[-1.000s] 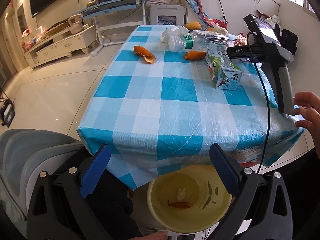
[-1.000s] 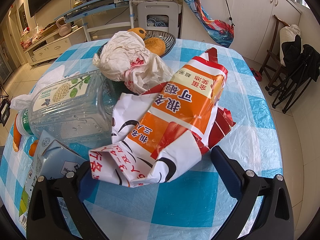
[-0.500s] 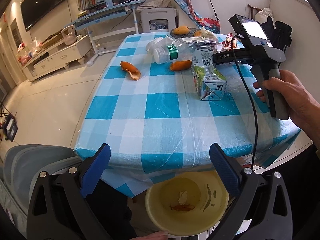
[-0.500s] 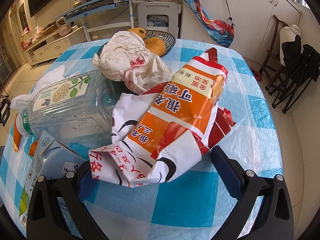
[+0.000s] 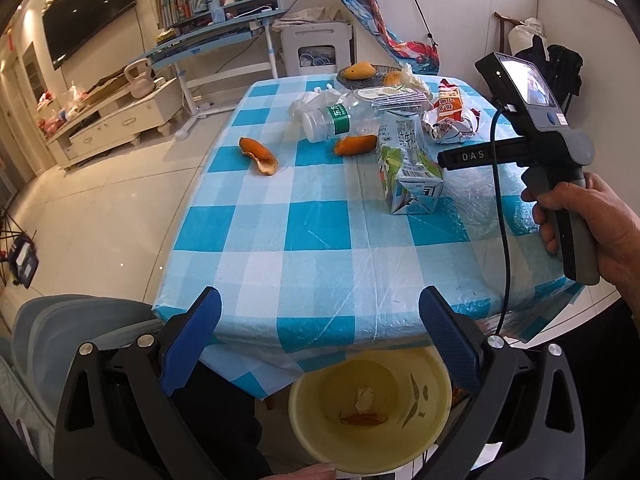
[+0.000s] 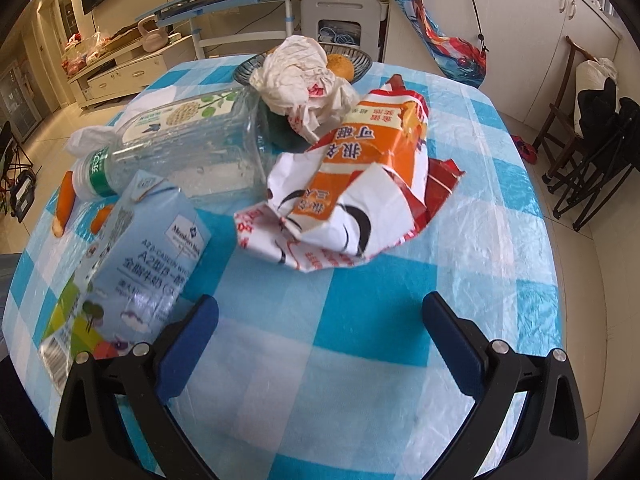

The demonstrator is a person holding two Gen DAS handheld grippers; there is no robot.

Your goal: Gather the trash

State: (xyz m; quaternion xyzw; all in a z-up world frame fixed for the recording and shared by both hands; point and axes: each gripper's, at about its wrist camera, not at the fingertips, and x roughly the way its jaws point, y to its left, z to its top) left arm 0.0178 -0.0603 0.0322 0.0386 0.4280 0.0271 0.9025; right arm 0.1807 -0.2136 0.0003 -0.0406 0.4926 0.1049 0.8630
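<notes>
My left gripper (image 5: 320,340) is wide apart and holds nothing. It hangs over the near table (image 5: 320,240) edge, above a yellow bin (image 5: 436,376) with some scraps inside. My right gripper (image 6: 320,332) is wide apart and empty too. Just past it lies a crumpled snack bag (image 6: 360,192). A milk carton (image 6: 132,264) lies to its left, beside a clear bottle (image 6: 192,148).
</notes>
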